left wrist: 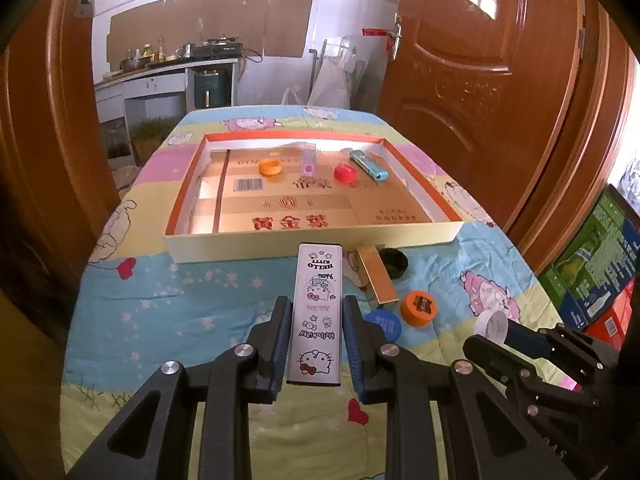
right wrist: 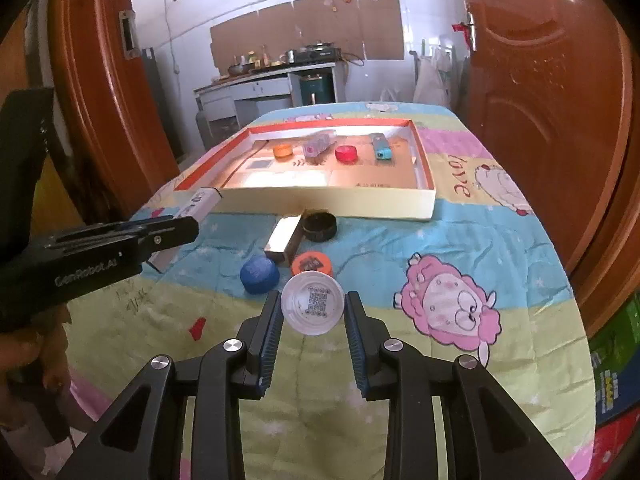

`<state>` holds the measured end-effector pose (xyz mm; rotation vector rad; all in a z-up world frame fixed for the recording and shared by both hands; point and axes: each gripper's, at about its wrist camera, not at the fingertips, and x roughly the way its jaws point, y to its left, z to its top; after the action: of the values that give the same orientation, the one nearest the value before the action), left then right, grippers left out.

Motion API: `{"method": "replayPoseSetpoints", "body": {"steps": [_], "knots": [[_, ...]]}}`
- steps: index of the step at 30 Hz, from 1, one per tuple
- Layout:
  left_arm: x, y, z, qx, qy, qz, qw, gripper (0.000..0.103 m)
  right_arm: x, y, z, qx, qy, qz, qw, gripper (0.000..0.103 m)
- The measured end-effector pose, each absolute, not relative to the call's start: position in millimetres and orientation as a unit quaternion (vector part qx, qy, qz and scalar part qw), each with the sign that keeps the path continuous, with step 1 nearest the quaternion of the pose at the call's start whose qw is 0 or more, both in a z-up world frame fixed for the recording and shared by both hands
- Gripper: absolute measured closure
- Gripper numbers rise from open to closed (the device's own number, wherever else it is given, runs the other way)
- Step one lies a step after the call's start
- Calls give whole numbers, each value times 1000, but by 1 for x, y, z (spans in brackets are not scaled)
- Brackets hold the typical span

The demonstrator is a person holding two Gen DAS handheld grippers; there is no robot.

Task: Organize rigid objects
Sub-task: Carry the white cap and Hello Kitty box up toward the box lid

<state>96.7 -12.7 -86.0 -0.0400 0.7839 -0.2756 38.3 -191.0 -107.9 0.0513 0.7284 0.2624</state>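
The left gripper (left wrist: 316, 336) clamps a long silver Hello Kitty tin case (left wrist: 318, 312), its long axis pointing straight ahead at the shallow orange-rimmed cardboard tray (left wrist: 312, 246), whose near wall lies just beyond the case's far end. To the right, the right gripper (right wrist: 313, 312) grips a white round plastic cap (right wrist: 313, 309), farther from the tray.
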Motion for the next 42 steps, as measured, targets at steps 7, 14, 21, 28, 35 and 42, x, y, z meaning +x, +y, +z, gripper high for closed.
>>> {"method": "replayPoseSetpoints", "body": {"steps": [7,14,21,28,35,42], "knots": [[101,0,-81,-31,374,-126,918,77,48,-188,-97,23,352,129,927,71],[109,11,-78,-43,371,-119,920,77,62,-182,-89,24,354,135,925,71],[118,15,-76,-50,370,-120,920,77,71,-177,-84,23,354,139,924,71],[129,18,-76,-56,374,-120,918,77,81,-175,-81,25,356,144,923,71],[140,18,-79,-58,380,-120,916,77,90,-174,-78,29,355,149,922,71],[154,17,-80,-58,384,-116,914,77,107,-174,-74,37,355,153,921,71]]}}
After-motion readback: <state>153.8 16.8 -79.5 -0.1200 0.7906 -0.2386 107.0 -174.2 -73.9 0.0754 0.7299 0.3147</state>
